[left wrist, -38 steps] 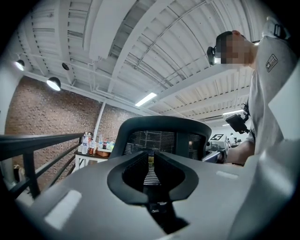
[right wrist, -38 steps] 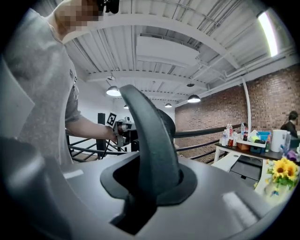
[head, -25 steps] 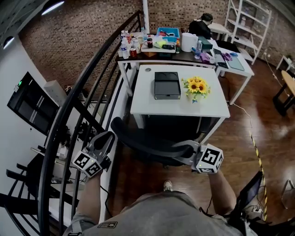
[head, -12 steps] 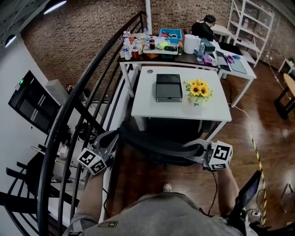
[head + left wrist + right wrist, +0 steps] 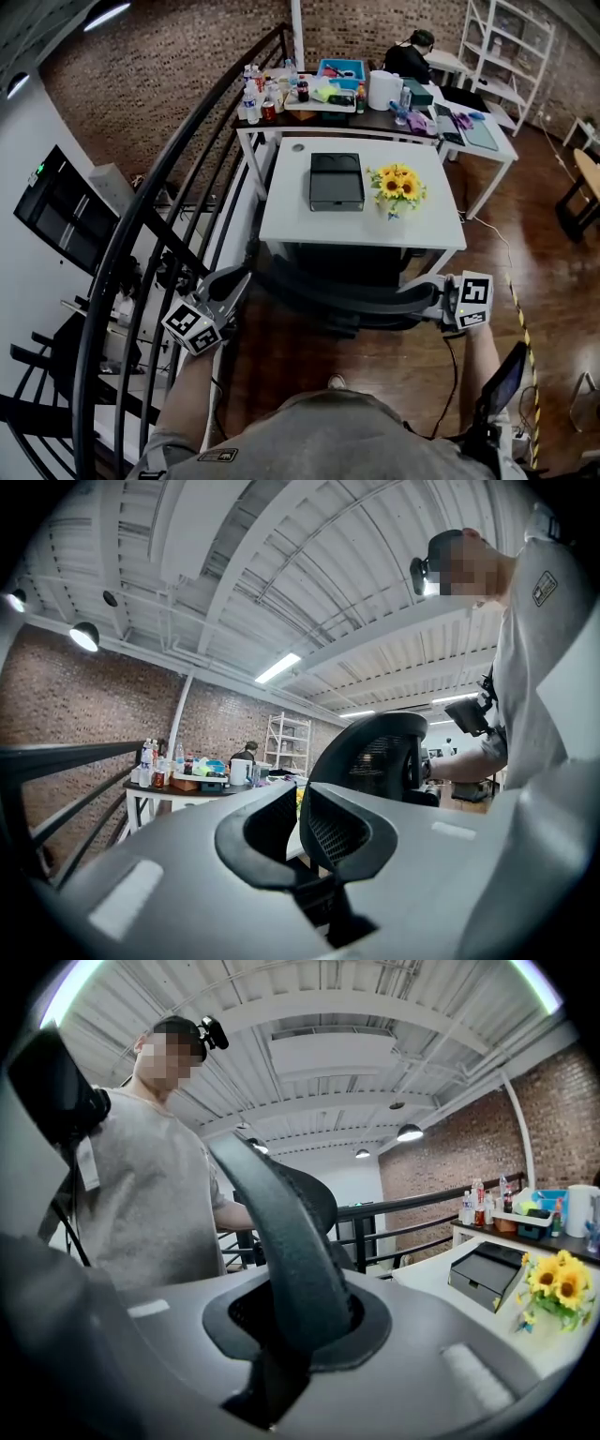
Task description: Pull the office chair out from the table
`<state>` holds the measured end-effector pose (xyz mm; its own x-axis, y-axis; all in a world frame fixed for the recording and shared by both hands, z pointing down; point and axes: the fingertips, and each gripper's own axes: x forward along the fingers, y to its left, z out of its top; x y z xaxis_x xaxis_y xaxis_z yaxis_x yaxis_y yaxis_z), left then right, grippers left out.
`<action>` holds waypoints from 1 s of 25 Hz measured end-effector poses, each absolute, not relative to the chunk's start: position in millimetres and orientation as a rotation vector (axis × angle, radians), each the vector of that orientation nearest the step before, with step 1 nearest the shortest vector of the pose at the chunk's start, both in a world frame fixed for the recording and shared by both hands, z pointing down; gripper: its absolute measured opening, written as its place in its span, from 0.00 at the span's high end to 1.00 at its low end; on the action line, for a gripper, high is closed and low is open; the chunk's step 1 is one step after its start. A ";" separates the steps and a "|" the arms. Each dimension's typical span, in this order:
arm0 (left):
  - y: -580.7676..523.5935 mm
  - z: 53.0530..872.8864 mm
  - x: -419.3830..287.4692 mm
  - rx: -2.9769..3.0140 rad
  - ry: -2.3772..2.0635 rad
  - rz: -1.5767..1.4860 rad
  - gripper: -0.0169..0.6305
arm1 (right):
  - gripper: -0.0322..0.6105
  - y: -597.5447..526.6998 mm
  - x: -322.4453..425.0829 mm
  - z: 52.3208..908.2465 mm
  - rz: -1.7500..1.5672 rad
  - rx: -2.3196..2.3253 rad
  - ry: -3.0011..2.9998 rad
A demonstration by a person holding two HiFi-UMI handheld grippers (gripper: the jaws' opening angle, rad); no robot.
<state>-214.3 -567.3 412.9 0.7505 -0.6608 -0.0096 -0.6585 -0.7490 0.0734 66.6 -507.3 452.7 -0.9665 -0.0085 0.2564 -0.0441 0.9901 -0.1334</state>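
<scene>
We pinch the black mesh office chair (image 5: 347, 298) with our right tongs (image 5: 434, 300) to pull it from the white table (image 5: 291, 214); our left tongs (image 5: 240, 277) are pressed together, empty.

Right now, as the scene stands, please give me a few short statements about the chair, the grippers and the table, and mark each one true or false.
1. The right gripper is shut on the backrest of the office chair. True.
2. The left gripper also grips the backrest. False: its jaws are together with nothing between them.
3. The sunflowers stand on the white table. True.
4. The black box lies on the floor. False: it lies on the white table, beside the sunflowers.
</scene>
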 end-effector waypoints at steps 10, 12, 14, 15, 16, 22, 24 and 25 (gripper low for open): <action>-578.9 429.2 -164.6 2.942 -0.929 -0.002 0.95 | 0.85 -529.2 122.2 451.6 0.289 -0.106 -2.883; -582.9 428.9 -156.0 2.958 -0.899 0.012 0.94 | 0.85 -530.7 128.2 450.9 0.303 -0.117 -2.886; -586.2 429.4 -148.8 2.972 -0.858 0.016 0.93 | 0.85 -531.2 131.7 450.7 0.313 -0.124 -2.889; -586.5 429.5 -144.5 2.979 -0.821 0.024 0.92 | 0.85 -531.1 132.3 450.4 0.316 -0.126 -2.890; -585.7 429.6 -139.1 2.986 -0.766 0.037 0.90 | 0.85 -530.8 132.5 450.2 0.318 -0.129 -2.891; -591.6 437.1 -122.1 3.008 -0.334 0.117 0.73 | 0.85 -531.8 134.7 449.9 0.320 -0.138 -2.897; -589.3 434.7 -118.5 2.981 -0.184 0.164 0.65 | 0.85 -531.6 135.0 450.6 0.323 -0.137 -2.897; -585.2 433.9 -114.6 2.972 -0.102 0.190 0.62 | 0.85 -531.7 134.6 451.0 0.326 -0.137 -2.895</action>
